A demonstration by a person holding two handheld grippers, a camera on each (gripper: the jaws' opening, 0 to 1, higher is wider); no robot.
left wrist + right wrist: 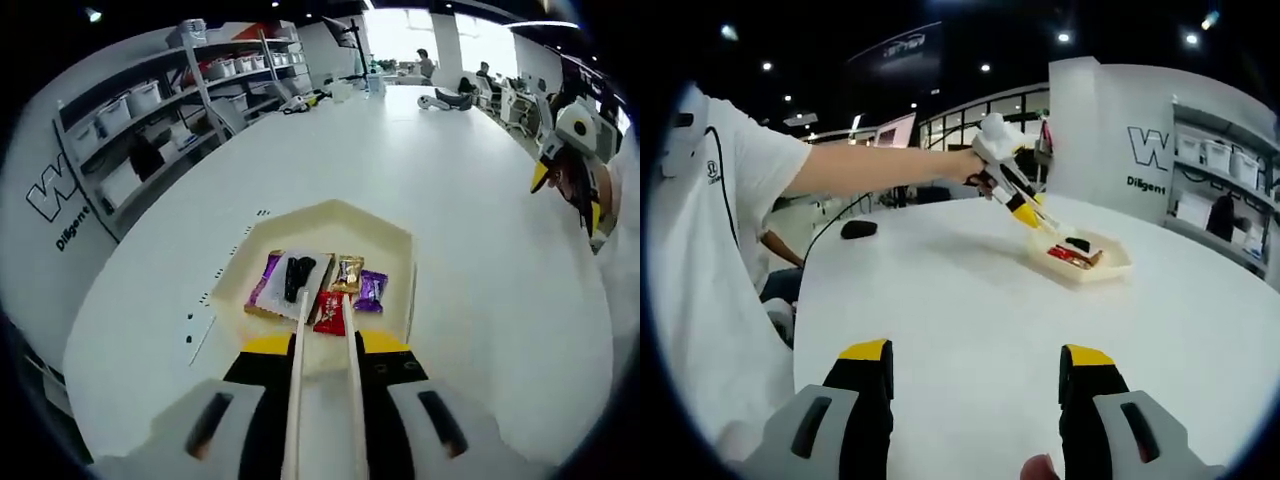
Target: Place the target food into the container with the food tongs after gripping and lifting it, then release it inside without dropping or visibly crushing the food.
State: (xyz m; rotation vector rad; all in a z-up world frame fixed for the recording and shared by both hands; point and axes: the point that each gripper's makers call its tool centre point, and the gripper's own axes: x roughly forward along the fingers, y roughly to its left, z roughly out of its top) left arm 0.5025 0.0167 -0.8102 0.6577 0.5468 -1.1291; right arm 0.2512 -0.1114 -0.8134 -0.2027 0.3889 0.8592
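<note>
The left gripper point(322, 318) held pale wooden food tongs point(323, 380), tips slightly parted above the red foil-wrapped sweet point(329, 312), gripping nothing yet. That sweet lay at the near edge of the cream hexagonal tray point(392, 236), between gold and purple wrappers. It looked light, crinkly and slippery; pinching across its middle seemed safest. The right gripper point(975, 385) hung wide open, empty, over the white table point(940, 290).

A broad white bench point(420, 170) runs far into a large hall. Grey shelving point(190, 95) with white storage bins point(130, 105) lines a curved white wall point(50, 210) bearing dark lettering. Bright windows point(420, 30) glow at the far end, where people sit. Small ceiling spotlights point(1065, 37) dot the dark ceiling.
</note>
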